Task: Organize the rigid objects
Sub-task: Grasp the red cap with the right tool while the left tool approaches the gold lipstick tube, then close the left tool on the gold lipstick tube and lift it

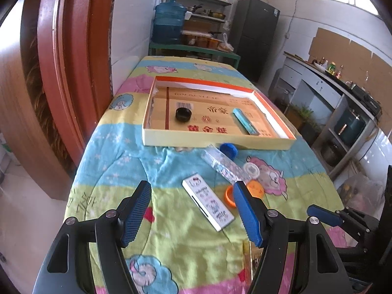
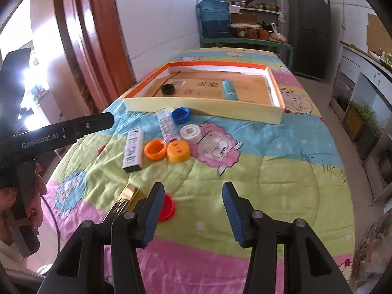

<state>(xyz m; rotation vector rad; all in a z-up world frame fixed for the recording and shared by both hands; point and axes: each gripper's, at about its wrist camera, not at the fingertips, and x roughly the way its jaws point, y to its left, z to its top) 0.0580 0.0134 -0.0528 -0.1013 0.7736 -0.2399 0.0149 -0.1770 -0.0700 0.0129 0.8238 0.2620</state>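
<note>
Below, both the left hand-held gripper (image 1: pixel 192 210) and the right hand-held gripper (image 2: pixel 193 210) are held apart, empty; the tray (image 2: pixel 203 111) is seen at twelve o'clock.

The near stretch of the cartoon-printed quilt (image 2: pixel 281 171) lies open on the right, while a red plastic cap (image 2: pixel 167 207) and a shiny gold flat box (image 2: pixel 122 202) sit near left. Midway, the white printed rectangular case (image 2: pixel 133 149), clear plastic tube (image 2: pixel 166 127) and orange (image 2: pixel 154 149), yellow (image 2: pixel 178 150), white (image 2: pixel 190 132) and blue caps (image 2: pixel 180 115) crowd together. Beyond, the shallow orange-rimmed cardboard tray (image 2: pixel 203 109) raises a low wall, its floor bare between the black cap (image 2: pixel 168 88) and teal stick (image 2: pixel 229 90).
</note>
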